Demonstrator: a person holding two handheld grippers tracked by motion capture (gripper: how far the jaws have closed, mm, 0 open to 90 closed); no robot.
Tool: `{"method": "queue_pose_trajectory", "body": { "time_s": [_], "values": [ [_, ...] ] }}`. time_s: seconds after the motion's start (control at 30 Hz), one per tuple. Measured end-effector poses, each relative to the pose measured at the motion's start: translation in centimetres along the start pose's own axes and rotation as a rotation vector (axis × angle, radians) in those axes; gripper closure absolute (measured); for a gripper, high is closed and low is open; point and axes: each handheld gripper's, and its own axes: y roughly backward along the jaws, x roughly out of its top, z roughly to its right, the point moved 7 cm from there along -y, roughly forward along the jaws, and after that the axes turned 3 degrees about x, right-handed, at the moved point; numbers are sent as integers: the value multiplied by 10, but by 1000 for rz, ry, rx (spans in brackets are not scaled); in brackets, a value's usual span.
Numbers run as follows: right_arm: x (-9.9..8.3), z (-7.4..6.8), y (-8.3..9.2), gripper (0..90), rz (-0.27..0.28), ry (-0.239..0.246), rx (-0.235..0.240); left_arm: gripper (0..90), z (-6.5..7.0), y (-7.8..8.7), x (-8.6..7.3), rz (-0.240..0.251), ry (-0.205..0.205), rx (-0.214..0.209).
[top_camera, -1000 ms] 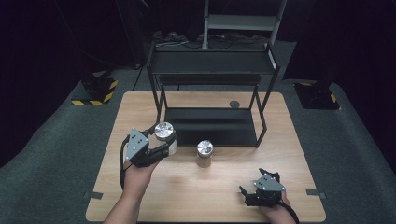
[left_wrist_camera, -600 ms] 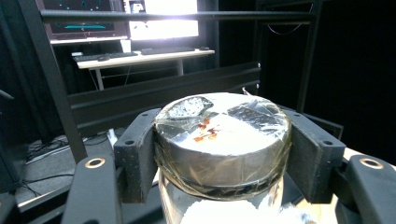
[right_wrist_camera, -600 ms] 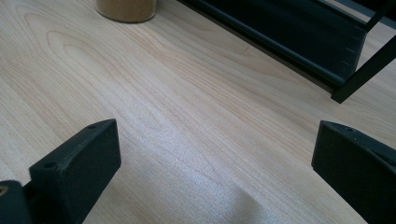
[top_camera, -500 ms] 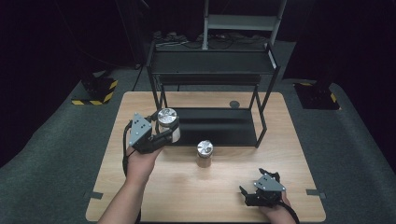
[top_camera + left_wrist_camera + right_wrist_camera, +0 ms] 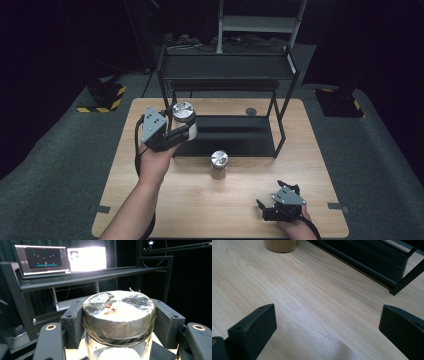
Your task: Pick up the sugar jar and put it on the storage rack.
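High view: left gripper [image 5: 181,131] holds a glass jar [image 5: 183,119] with a foil-covered lid, lifted off the counter [image 5: 150,200] at the front left corner of the black shelf rack [image 5: 227,80]; the jar stands upright, long axis vertical, and the rack's lower shelf lies just beyond and to the right of it, the likely place to set it. A second jar [image 5: 219,164] stands on the counter in front of the rack, between the two hands. Right gripper [image 5: 272,207] rests low at the near right edge, well apart from both jars. Left gripper view: jaws clamp the jar [image 5: 118,317] just under its lid, one on each side; white powder shows inside; the jar's base is cut off below. Right gripper view: jaws stand wide apart over bare counter [image 5: 312,302], nothing between them; the second jar's [image 5: 279,245] base is cut off at the top edge.
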Motion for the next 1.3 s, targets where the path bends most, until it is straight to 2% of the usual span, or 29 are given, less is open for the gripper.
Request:
{"method": "queue_pose_trajectory", "body": {
  "time_s": [0.67, 0.97, 1.3],
  "values": [
    [0, 0, 0, 4, 4, 7, 0, 343, -1, -24, 34, 43, 3, 21],
    [0, 0, 0, 3, 1, 5, 4, 344, -3, -33, 55, 67, -12, 40],
    [0, 0, 0, 4, 2, 8, 5, 344, -4, -47, 75, 91, -10, 52]
  ]
}}
